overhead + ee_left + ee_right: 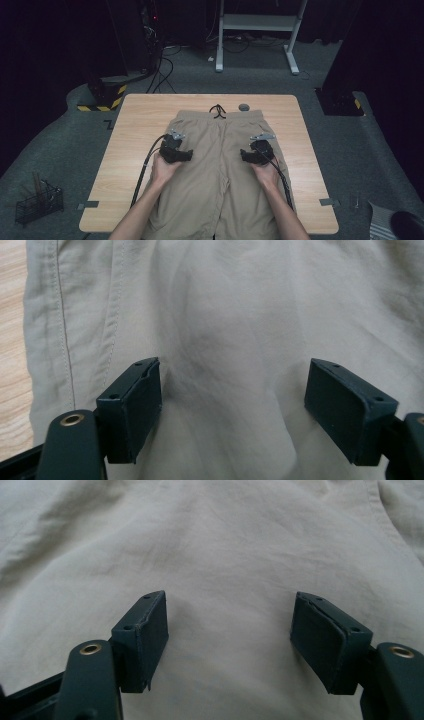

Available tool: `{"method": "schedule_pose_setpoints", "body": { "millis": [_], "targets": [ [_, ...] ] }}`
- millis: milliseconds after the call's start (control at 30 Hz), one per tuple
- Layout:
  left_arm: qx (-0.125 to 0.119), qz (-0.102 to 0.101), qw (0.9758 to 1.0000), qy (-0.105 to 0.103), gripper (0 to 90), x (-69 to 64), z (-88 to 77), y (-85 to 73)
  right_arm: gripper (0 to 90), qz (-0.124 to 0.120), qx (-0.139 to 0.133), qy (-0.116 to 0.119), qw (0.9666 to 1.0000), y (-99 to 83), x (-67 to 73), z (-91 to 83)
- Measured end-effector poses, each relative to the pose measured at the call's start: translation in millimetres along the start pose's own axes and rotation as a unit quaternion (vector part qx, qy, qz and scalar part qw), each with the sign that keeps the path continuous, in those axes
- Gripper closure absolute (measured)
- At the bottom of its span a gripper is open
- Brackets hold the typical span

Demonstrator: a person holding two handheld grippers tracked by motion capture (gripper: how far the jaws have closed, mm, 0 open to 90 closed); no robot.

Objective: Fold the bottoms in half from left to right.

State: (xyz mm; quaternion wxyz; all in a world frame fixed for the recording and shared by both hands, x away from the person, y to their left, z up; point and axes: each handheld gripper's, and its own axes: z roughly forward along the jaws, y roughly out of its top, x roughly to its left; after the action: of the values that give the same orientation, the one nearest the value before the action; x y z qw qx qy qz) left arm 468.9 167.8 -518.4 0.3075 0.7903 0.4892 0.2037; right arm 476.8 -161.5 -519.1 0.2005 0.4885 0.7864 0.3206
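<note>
A pair of beige shorts (220, 165) lies flat on the wooden table (135, 125), waistband and black drawstring (217, 111) at the far side. My left gripper (175, 148) hovers low over the shorts' left leg, and its jaws stand open over the cloth (230, 340) with a side seam (60, 315) to their left. My right gripper (260, 148) is over the right leg. Its jaws are also open, with bare fabric (225, 570) between them. Neither pair of pads presses on the cloth.
A small grey round object (243, 107) lies on the table beside the waistband. A wire basket (37, 202) stands on the floor at the left. A white desk frame (257, 30) and cables (165, 70) are beyond the table's far edge.
</note>
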Motion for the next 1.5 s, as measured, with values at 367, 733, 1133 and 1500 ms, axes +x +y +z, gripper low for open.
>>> {"method": "schedule_pose_setpoints", "body": {
  "millis": [367,733,1133,1500],
  "targets": [
    [-0.025,0.000,0.9996,-0.010,23.3,2.6,-0.2,-7.8,31.3,-0.010,-0.003,0.001,0.9999,-2.8,0.9,-0.9],
    [-0.046,0.001,0.9989,-0.012,26.7,1.0,-4.5,-17.0,31.8,-0.012,-0.010,0.004,0.9999,-8.4,1.9,-4.5],
    [-0.050,0.008,0.9986,-0.018,30.7,-6.6,-15.5,-28.4,32.0,-0.018,-0.019,0.009,0.9996,-22.8,9.2,-16.4],
    [-0.049,0.010,0.9985,-0.023,30.5,-15.9,-30.4,-44.2,32.5,-0.022,-0.019,0.012,0.9995,-39.7,17.9,-33.0]
  ]
}}
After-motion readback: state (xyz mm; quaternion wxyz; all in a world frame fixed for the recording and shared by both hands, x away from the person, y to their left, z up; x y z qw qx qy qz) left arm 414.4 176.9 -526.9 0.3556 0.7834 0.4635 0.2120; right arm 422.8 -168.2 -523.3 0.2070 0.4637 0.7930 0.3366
